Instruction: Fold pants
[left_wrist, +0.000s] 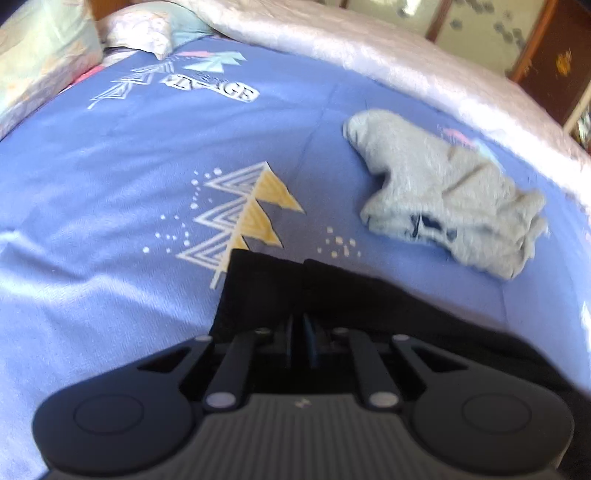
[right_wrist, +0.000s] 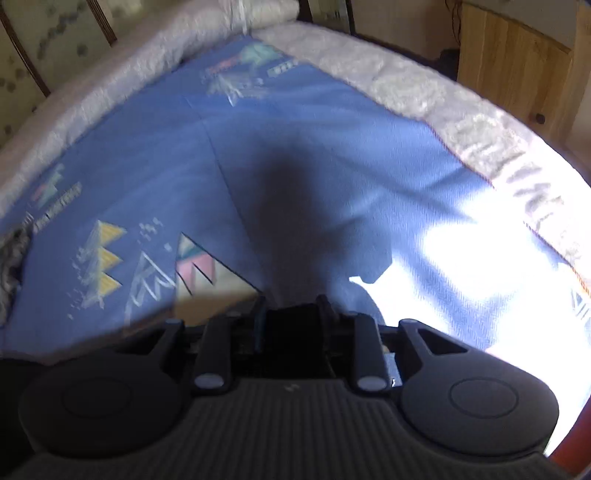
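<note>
The black pants (left_wrist: 280, 291) hang from my left gripper (left_wrist: 298, 325), which is shut on their upper edge, above the blue patterned bed sheet (left_wrist: 110, 177). The cloth hides the fingertips. In the right wrist view my right gripper (right_wrist: 290, 314) is held above the sheet (right_wrist: 314, 129). Its fingers (right_wrist: 260, 314) stand slightly apart with dark cloth (right_wrist: 291, 325) between them. The view is blurred, so the grip is unclear.
A crumpled grey garment (left_wrist: 450, 192) lies on the sheet at the right. Pillows (left_wrist: 44, 48) sit at the far left. A white quilted blanket (left_wrist: 369, 48) runs along the bed edge. A wooden cabinet (right_wrist: 517, 62) stands beyond the bed.
</note>
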